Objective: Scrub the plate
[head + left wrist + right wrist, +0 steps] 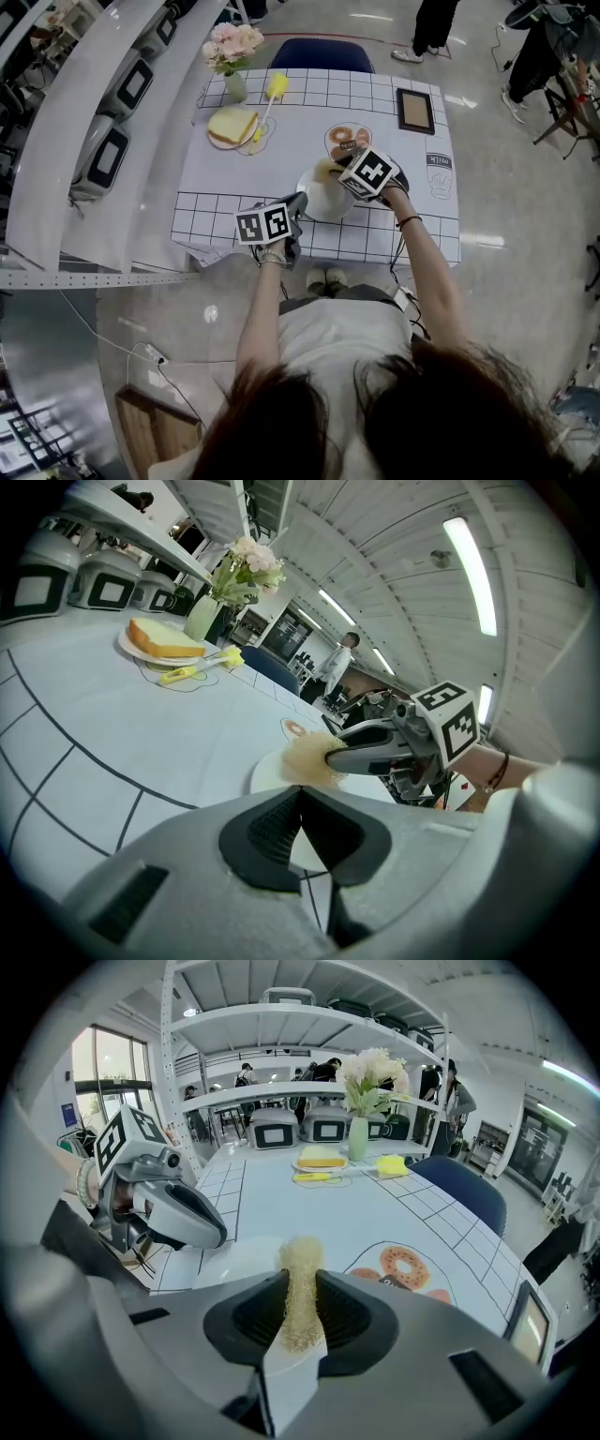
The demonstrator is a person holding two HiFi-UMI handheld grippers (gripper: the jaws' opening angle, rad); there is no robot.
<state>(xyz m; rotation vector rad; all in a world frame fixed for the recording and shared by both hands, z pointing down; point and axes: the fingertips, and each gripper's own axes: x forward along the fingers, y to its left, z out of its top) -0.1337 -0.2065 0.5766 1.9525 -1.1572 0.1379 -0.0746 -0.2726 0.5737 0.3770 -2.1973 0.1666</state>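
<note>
Right gripper view puts it plainly: the right gripper [300, 1299] has its jaws clenched on a pale yellow mesh scrubber [300, 1274], whose tuft sticks out past the tips and hangs over the white plate [234, 1255]. In the left gripper view the left gripper [300, 797] has its jaws pinched together on what looks like the plate's near rim, with the scrubber pressed on the plate's far side.

The plate lies on the bench [309, 122] close to the person's edge, between the two grippers and just short of the doughnut print [348, 139].

The step in hand, as I judge it, is the scrubbing itself. To do it well, the left clamp should stay firm and low so the plate cannot spin or tip. The right gripper should press the tuft flat and work in short circles from the middle outward — not so hard that the jaw tips scrape the plate.

Room is mixed. The bench's near edge lies just behind the left gripper, so any push toward the person could slide the plate off. Strokes are safer running away or sideways. Beyond the plate the cloth is bare up to the doughnut print. The bread [232, 125], yellow brush [274, 89], flower vase [232, 52] and picture frame [415, 111] stand well apart at the far side — no obstacle to the strokes.
</note>
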